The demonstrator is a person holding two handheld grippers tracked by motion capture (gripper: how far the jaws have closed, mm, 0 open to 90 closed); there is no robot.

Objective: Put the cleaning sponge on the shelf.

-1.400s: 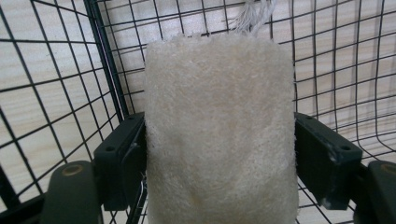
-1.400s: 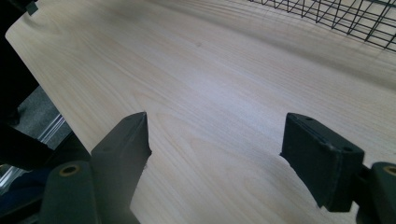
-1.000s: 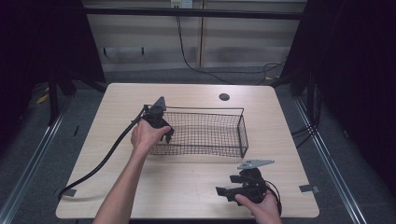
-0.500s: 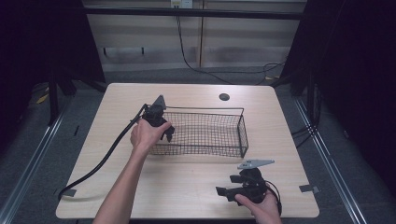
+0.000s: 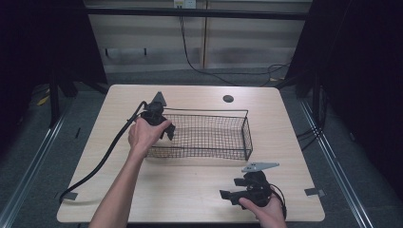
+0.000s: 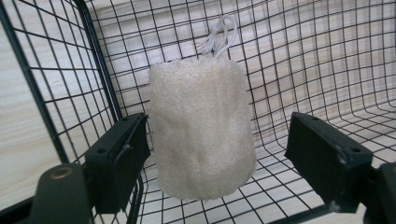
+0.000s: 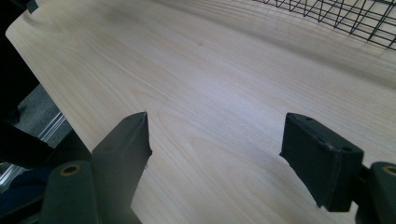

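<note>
Left hand-held gripper (image 6: 215, 158): its jaws stood wide apart inside the wire basket (image 6: 327, 70), with a pale loofah sponge (image 6: 201, 130) between them. The left jaw looked to be touching or just beside the sponge's side; the right jaw stood clear of it, so nothing was clamped.
Sponge position: it sat in the basket's corner near the left end wall, its white string loop (image 6: 219, 35) pointing away from the camera. I could not tell whether it rested on the mesh floor or leaned on the wall.
Basket: in the high view the wire basket (image 5: 209, 137) lay mid-worktop, with the left hand (image 5: 145, 135) over its left end.
Right hand-held gripper (image 7: 217, 158): jaws wide apart and holding nothing, hovering low over bare worktop (image 7: 210, 93) near the front right edge – well apart from the basket.
Risk 1: if the jaws closed off-centre, the soft sponge would likely squash and roll out – the left jaw was the only 1 near contact.
Risk 2: a jaw could snag the mesh wall just beside it and drag the light basket.
Risk 3: the loop might catch on a wire.
</note>
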